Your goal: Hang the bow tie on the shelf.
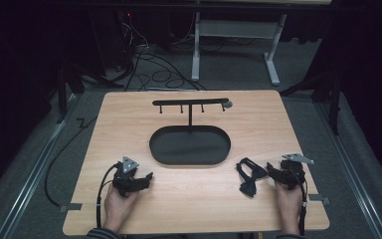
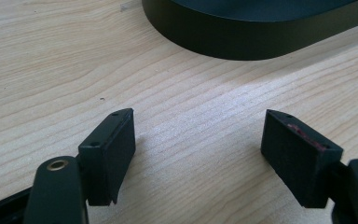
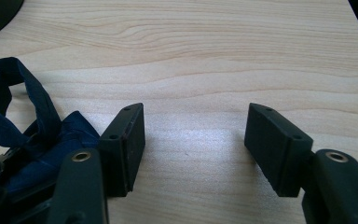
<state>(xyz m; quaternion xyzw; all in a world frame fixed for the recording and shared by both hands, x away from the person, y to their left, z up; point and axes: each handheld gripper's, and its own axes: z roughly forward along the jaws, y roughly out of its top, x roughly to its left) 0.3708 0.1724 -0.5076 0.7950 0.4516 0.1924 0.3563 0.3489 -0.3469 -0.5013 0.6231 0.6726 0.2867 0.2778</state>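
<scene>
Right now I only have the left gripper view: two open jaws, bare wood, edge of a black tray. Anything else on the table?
Observer: Yes. A dark blue bow tie lies near the right gripper, right of the tray.
Operator: Is the right gripper holding it?
Observer: No. In the right gripper view its jaws stand open over bare wood, with the bow tie off to the side of one jaw.
Operator: What is that tray part of?
Observer: A stand: a thin post rises from its far side to a crossbar with small hooks.
Operator: Anything hanging there?
Observer: No, the hooks look bare.
</scene>
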